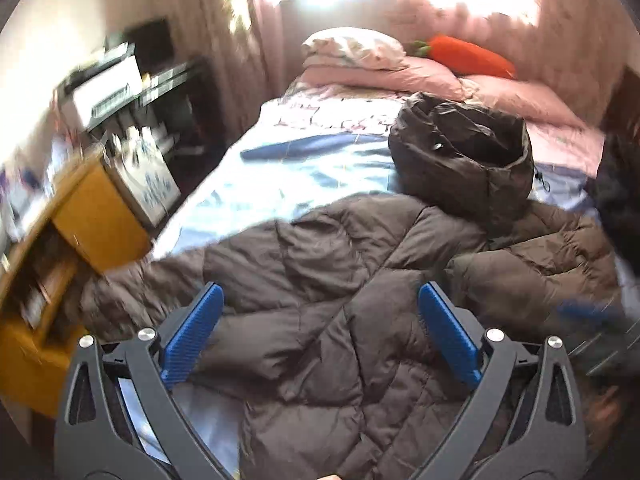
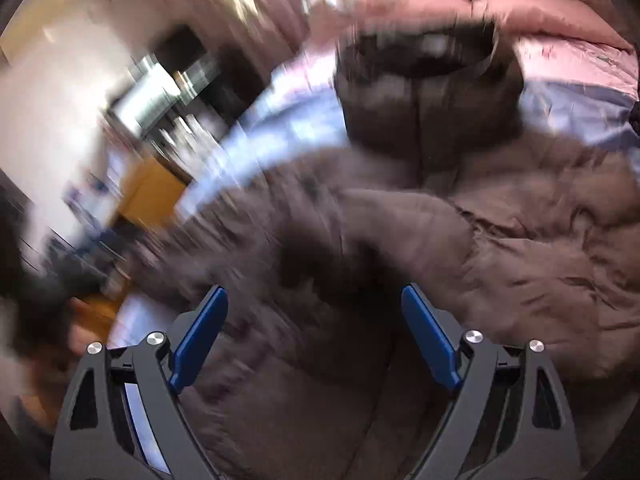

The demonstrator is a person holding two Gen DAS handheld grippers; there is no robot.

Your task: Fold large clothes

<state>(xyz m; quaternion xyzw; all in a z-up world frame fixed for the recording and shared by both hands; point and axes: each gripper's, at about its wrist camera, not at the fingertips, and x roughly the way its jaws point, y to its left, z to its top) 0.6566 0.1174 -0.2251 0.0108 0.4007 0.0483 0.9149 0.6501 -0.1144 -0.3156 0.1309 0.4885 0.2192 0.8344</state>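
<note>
A large brown puffer jacket (image 1: 332, 292) lies spread and rumpled across the near end of the bed, its hood (image 1: 464, 152) bunched up toward the pillows. My left gripper (image 1: 320, 332) is open above the jacket's middle, holding nothing. My right gripper (image 2: 314, 332) is open over the same jacket (image 2: 440, 264), holding nothing; its view is blurred by motion. The hood shows at the top of the right wrist view (image 2: 428, 84). A blurred blue part of the right gripper shows at the right edge of the left wrist view (image 1: 588, 312).
The bed has a blue and pink sheet (image 1: 304, 160), pink pillows (image 1: 380, 72) and an orange carrot-shaped cushion (image 1: 468, 54) at the head. A yellow wooden cabinet (image 1: 92, 216) and a dark shelf with clutter (image 1: 132, 84) stand along the left side. Pink curtains (image 1: 256, 28) hang behind.
</note>
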